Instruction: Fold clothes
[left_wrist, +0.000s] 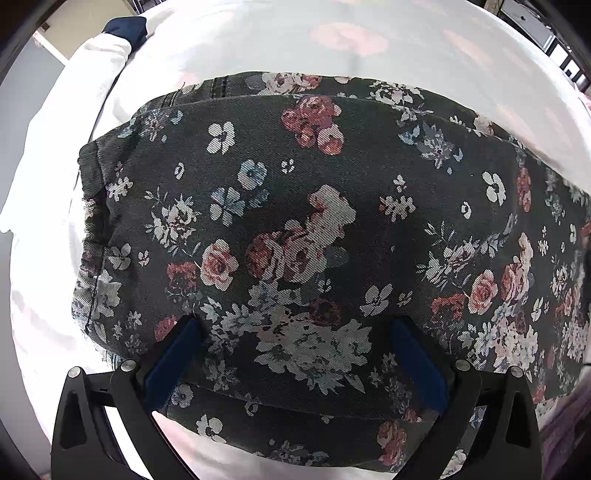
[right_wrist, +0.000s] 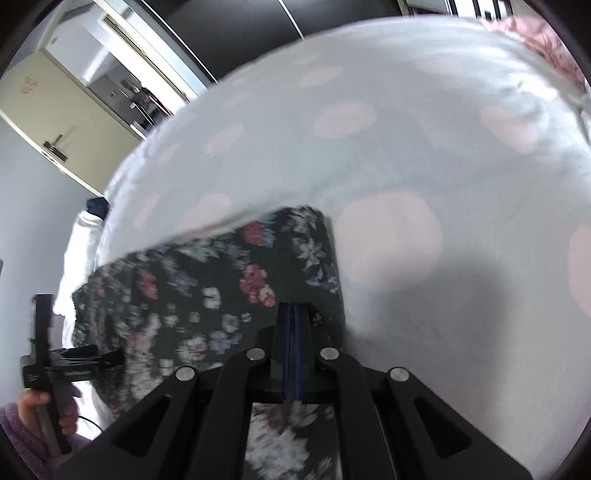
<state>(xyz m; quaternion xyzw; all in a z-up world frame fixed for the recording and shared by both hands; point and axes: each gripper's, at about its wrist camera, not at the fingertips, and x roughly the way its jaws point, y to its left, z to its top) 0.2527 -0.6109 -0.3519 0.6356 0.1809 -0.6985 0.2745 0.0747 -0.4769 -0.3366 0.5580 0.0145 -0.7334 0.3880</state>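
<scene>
garment (left_wrist: 295, 221): dark floral denim | folded (layered edges) | flat on the spotted bedsheet (left_wrist: 258, 44)

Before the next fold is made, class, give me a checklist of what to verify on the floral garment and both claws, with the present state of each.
1. Right claw shut: ok, its pads meet at the edge of the floral garment.
2. Fabric actually pinched by the right claw: cannot tell, since the pads hide the contact.
3. Left claw open: ok, jaws stand wide apart, pointing down at the garment.
4. Garment already folded once: ok, layered edges show at its top.
5. Garment fully on the spotted bed sheet: ok.
6. White clothing clear of the garment: ok, it lies apart at the bed's edge.
</scene>
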